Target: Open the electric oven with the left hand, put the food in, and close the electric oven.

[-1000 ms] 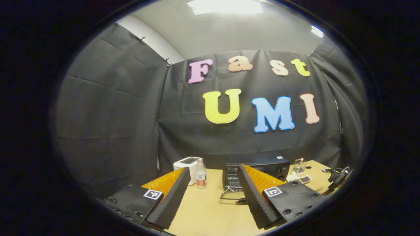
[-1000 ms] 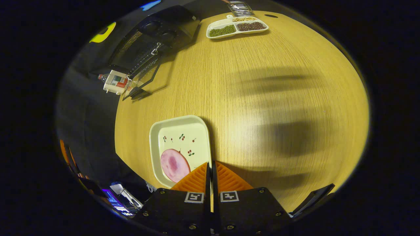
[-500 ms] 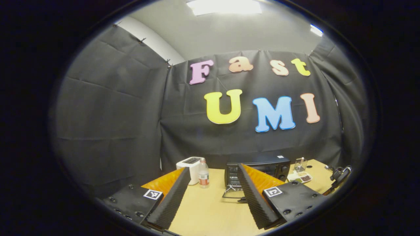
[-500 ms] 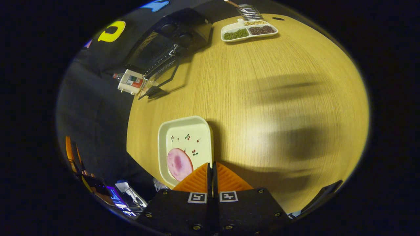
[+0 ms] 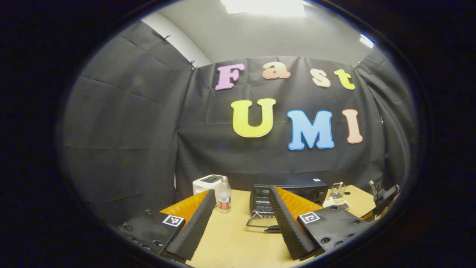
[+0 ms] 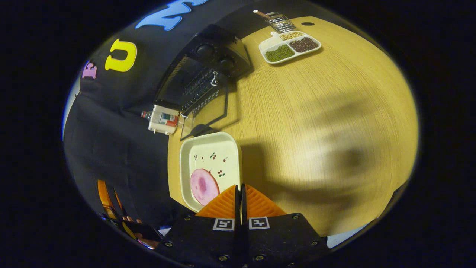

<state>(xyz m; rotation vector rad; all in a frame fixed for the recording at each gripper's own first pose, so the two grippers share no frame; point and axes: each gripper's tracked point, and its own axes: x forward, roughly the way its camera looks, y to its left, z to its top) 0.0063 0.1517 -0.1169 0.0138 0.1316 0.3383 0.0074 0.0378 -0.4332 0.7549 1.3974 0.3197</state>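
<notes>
The black electric oven (image 5: 288,187) stands at the back of the wooden table with its glass door (image 5: 260,222) folded down flat. My left gripper (image 5: 241,192) is open, well short of the oven, and holds nothing. In the right gripper view the oven (image 6: 208,69) and its lowered door (image 6: 208,111) lie ahead to the left. My right gripper (image 6: 240,187) is shut on the near rim of a cream square plate (image 6: 210,156) printed with small cherries. A pink round slice of ham (image 6: 203,186) lies on it. The plate hangs above the table's edge.
Left of the oven are a white toaster (image 5: 208,182) and a small water bottle (image 5: 224,194). To the oven's right sit a white divided dish of beans (image 6: 290,46) and a wire rack (image 6: 277,18). Bare table (image 6: 316,130) spreads right of the plate.
My right gripper has carried the plate forward, so the oven's open door now sits just beyond the plate's far rim. The left gripper has shifted only slightly and stays open.
</notes>
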